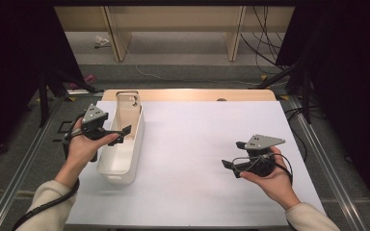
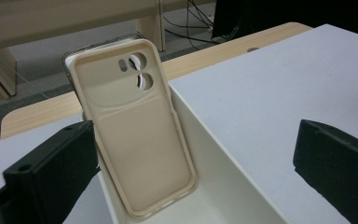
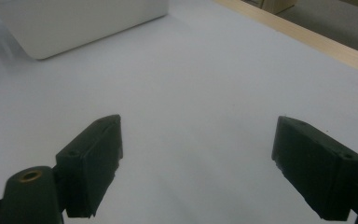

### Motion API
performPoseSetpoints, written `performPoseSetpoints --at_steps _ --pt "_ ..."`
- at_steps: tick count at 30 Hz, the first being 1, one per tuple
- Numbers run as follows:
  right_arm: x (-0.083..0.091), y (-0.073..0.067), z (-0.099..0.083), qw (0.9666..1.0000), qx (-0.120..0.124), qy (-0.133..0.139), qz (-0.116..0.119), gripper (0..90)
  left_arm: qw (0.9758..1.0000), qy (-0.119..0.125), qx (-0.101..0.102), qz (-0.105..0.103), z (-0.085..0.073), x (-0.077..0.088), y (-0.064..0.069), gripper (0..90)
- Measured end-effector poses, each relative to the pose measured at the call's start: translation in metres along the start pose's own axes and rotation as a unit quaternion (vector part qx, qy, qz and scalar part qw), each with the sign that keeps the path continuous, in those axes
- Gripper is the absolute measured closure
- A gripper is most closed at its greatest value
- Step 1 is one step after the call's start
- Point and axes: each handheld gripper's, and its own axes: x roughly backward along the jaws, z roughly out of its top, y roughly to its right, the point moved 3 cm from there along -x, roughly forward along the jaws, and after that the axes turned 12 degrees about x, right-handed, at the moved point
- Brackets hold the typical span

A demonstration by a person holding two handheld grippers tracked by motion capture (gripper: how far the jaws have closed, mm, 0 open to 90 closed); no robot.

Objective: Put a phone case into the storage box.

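Note:
A beige phone case [image 2: 135, 135] with camera cut-outs leans upright against the far end of a long white bin [image 2: 223, 158]. From above, the case [image 1: 127, 103] stands at the bin's [image 1: 123, 154] back end, near the table's left side. My left gripper [image 1: 124, 134] hovers over the bin's middle, open. In the left gripper view its jaws [image 2: 196, 140] stand wide apart with the case farther off between them, untouched. My right gripper [image 1: 233, 159] is held low over the white mat at the right. It is open with nothing between its jaws [image 3: 196, 140].
A white mat [image 1: 197, 144] covers most of the wooden table [image 1: 188, 94]. The bin's corner [image 3: 74, 23] shows far off in the right gripper view. Dark stands and cables flank the table, with wooden furniture legs on the floor beyond.

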Motion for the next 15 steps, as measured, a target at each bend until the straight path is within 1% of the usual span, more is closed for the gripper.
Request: performPoseSetpoints --at_steps 4,6,7,9,15 --pt "0.0 0.0 0.0 1.0 -0.002 0.001 -0.001 16.9 0.9999 0.006 -0.008 -0.009 -0.001 0.005 0.007 0.0" --pt "0.0 0.0 0.0 1.0 -0.001 0.0 0.0 16.9 0.9997 0.011 -0.018 -0.011 -0.003 0.009 0.011 0.0" --pt "0.0 0.0 0.0 1.0 -0.001 0.001 0.0 16.9 0.9995 0.015 -0.021 -0.016 -0.004 0.01 0.014 0.0" --pt "0.0 0.0 0.0 1.0 -0.001 0.001 0.0 16.9 0.9992 0.02 -0.024 -0.025 -0.006 0.014 0.018 0.0" --pt "0.0 0.0 0.0 1.0 -0.002 0.002 0.0 16.8 0.9985 0.027 -0.031 -0.035 -0.013 0.022 0.028 0.0"
